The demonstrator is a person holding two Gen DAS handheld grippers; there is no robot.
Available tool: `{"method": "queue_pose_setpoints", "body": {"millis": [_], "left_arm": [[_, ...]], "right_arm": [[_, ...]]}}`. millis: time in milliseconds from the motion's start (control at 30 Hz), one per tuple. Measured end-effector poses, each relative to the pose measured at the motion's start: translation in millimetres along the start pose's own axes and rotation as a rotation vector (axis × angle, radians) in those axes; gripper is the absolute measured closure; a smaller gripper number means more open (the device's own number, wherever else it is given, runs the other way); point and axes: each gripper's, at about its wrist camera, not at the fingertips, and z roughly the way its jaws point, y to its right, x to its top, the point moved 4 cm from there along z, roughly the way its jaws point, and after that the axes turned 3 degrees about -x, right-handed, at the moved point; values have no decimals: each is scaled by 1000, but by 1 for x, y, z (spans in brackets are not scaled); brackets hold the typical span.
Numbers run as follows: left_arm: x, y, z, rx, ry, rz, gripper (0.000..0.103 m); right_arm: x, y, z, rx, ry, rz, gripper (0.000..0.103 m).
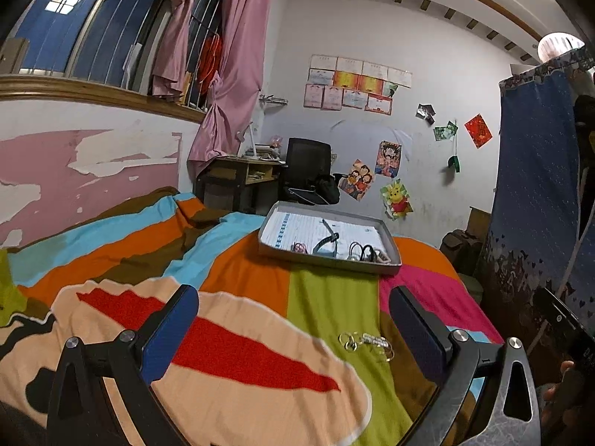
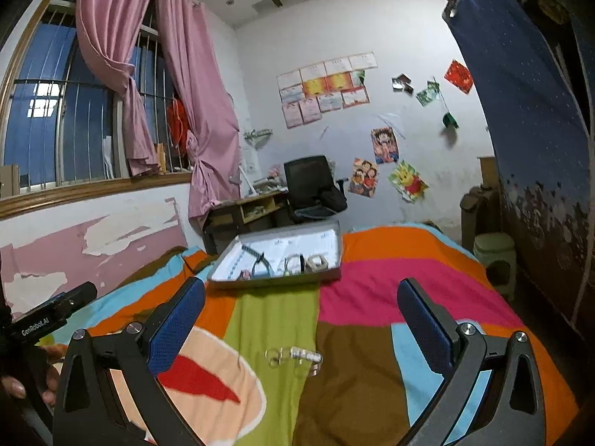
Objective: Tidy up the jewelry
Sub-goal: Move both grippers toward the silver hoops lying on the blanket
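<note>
A small cluster of silver rings and a metal clasp [image 1: 366,342] lies on the colourful bedspread, also in the right wrist view [image 2: 295,358]. A shallow grey tray [image 1: 386,267] further back on the bed holds lined paper, a dark bracelet [image 1: 327,239], black rings and other pieces; it also shows in the right wrist view [image 2: 336,238]. My left gripper [image 1: 293,319] is open and empty, held above the bed with the cluster near its right finger. My right gripper [image 2: 301,314] is open and empty, held over the cluster.
The striped bedspread [image 1: 230,267] covers the bed. A desk [image 1: 238,178] and a black office chair [image 1: 306,167] stand behind the tray against the wall. A blue curtain [image 1: 535,193] hangs at the right. A pale stool [image 2: 496,256] stands beside the bed.
</note>
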Motion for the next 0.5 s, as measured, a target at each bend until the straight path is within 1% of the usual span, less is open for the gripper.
{"method": "queue_pose_setpoints", "body": {"millis": [233, 367, 500], "left_arm": [[-18, -5, -13, -2, -26, -18, 0], [-23, 0, -15, -11, -32, 4, 0], [-22, 2, -12, -12, -35, 17, 0]], "right_arm": [[-19, -13, -19, 8, -42, -58, 1], [-24, -23, -25, 16, -56, -106, 1], [-24, -24, -26, 12, -67, -108, 1]]}}
